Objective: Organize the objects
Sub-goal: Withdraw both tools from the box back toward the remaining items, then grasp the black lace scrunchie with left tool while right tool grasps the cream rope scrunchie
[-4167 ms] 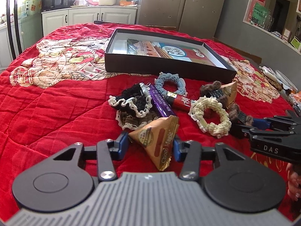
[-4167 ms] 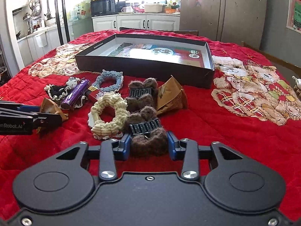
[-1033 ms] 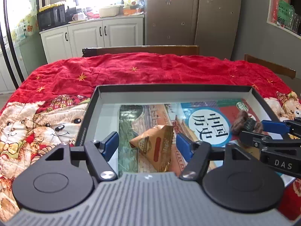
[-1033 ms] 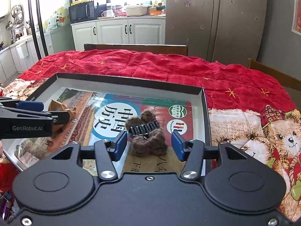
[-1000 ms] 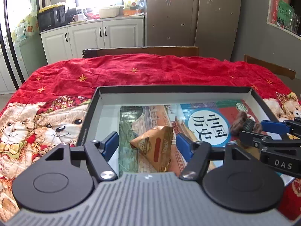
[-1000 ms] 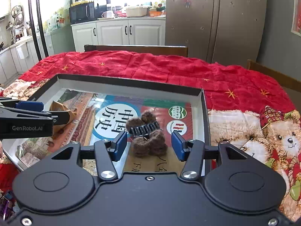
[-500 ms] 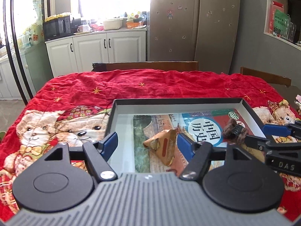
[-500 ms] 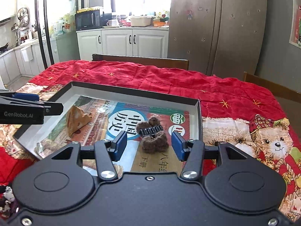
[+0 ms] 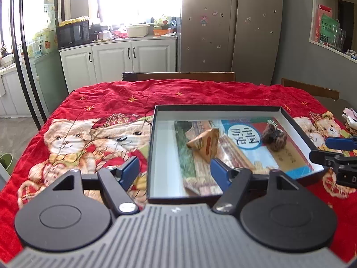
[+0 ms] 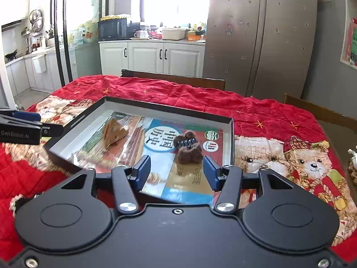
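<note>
A shallow black box [image 9: 290, 119] with a printed sheet inside sits on the red quilt; it also shows in the right wrist view [image 10: 169, 111]. A tan triangular snack packet [image 9: 204, 144] lies loose in its left half, also visible in the right wrist view [image 10: 113, 132]. A brown fuzzy hair clip [image 9: 274, 136] lies in its right half, also visible in the right wrist view [image 10: 189, 149]. My left gripper [image 9: 175, 172] is open and empty, above the box's near left corner. My right gripper [image 10: 176, 170] is open and empty, above the box's near edge.
A red teddy-bear quilt [image 9: 93, 134] covers the table. A wooden chair back [image 9: 178, 76] stands behind the far edge. White cabinets [image 9: 116, 60] and a steel fridge [image 9: 229, 26] line the far wall. A pale object [image 10: 353, 156] lies at the right edge.
Both grippers have let go of the packet and the hair clip, which now lie in the box. Both grippers have pulled back and up from the box, with jaws open.
</note>
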`<state>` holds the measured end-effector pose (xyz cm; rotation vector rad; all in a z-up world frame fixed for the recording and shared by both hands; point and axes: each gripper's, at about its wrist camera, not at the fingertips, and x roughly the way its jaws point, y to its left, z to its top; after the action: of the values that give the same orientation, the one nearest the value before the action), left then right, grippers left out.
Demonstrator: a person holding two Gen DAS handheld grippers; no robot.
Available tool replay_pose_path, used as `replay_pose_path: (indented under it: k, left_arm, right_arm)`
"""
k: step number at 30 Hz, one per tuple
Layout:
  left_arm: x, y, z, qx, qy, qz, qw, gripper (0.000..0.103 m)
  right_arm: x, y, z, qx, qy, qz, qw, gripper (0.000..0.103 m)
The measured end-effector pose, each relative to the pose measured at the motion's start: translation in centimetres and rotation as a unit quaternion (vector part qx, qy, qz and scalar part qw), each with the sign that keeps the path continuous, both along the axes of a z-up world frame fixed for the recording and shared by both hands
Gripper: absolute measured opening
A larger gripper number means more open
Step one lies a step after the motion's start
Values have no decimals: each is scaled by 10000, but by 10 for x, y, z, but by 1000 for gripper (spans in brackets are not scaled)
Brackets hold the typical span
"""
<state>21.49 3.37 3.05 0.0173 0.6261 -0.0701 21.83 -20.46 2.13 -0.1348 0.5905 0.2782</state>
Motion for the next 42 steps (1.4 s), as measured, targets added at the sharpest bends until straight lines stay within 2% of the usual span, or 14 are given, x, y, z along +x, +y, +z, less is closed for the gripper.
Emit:
replay_pose_path:
  k: [16,22,28,33,39,41,42]
  left_arm:
    - [-62,21,-21,37,329,19,9995,80]
    - [-78,28,-37,-123,578,47,9982,80]
    - [-87,29,-51,-345,762,20,9965,80]
    - [-92,28,-59,-376,814,31,9960,80]
    - [-95,32,-63,-579,879,24,9944,69]
    - [-96,30,-64,-564,872,-2,9946,56]
    - [-97,30,-64,-585,871,-20,9945,54]
  right_arm:
    - [-89,10,-2,120,74,377,9992,50]
    - [-111,11,-16,239,290,433,9984,50]
    - [-126,22,-36,113,493,576,9971,50]
    - [-129,28,-49,48,578,567,9967,47]
    - [-125,24,-59,168,791,551,9952,47]
    - [-122,23,-61,239,857,551,9945,46]
    - [-121,22,-61,265,874,551,9943,45]
